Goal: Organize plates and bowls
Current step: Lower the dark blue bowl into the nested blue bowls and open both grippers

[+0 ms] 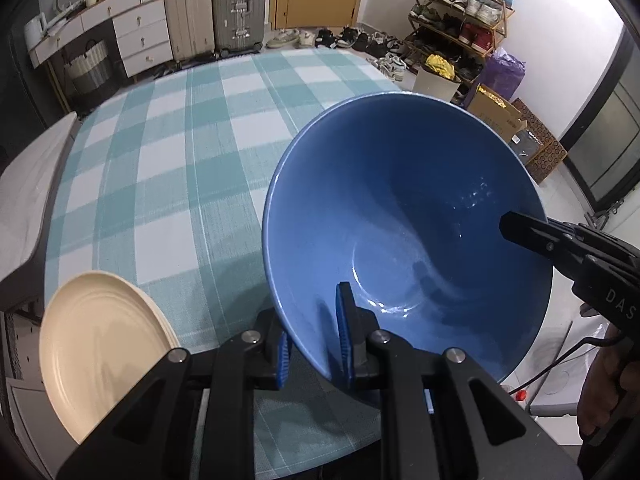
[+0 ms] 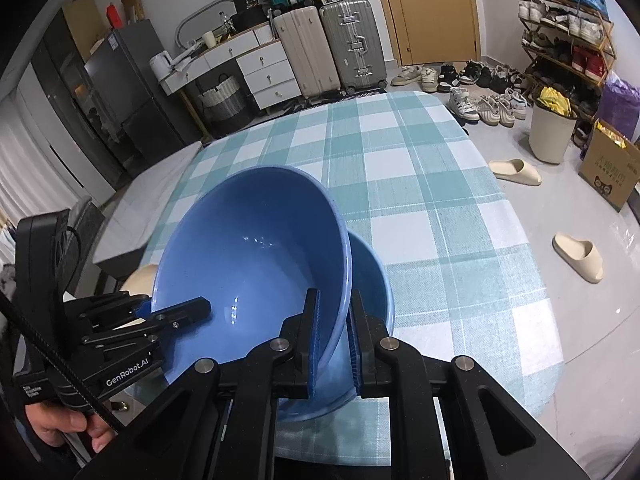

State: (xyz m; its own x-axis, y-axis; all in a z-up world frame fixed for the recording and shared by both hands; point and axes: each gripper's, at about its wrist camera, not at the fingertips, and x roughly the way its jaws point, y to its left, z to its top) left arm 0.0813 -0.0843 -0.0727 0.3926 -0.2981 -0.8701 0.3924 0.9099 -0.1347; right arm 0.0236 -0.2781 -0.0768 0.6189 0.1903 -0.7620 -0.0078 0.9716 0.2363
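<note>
While both my grippers pinch the rim of the same blue bowl (image 2: 256, 264), I judge the step in hand to be nesting it into a second bowl (image 2: 374, 292), which shows only in the right wrist view, peeking out at centre right behind and under the first.

My left gripper (image 1: 312, 344) is clamped on the bowl's near rim at lower centre of the left view: one blue pad inside the wall, the other outside. My right gripper (image 2: 332, 344) is closed over a rim as well, at lower centre of its own view. There the two bowl walls overlap between the jaws, and I cannot tell whether I grip one wall or both.

The held bowl is tilted, mouth turned towards both cameras, above the checked cloth (image 2: 420, 184). Whether it already rests in the second bowl or only leans against it I cannot tell. A cream plate (image 1: 104, 344) sits at lower left of the left view, at the cloth's near edge and apart from the bowls.

Next, as I judge it, the bowl must be levelled and lowered until the rims sit even. Then one gripper should let go before the other, so that the stack does not tip or slide on the cloth.
</note>
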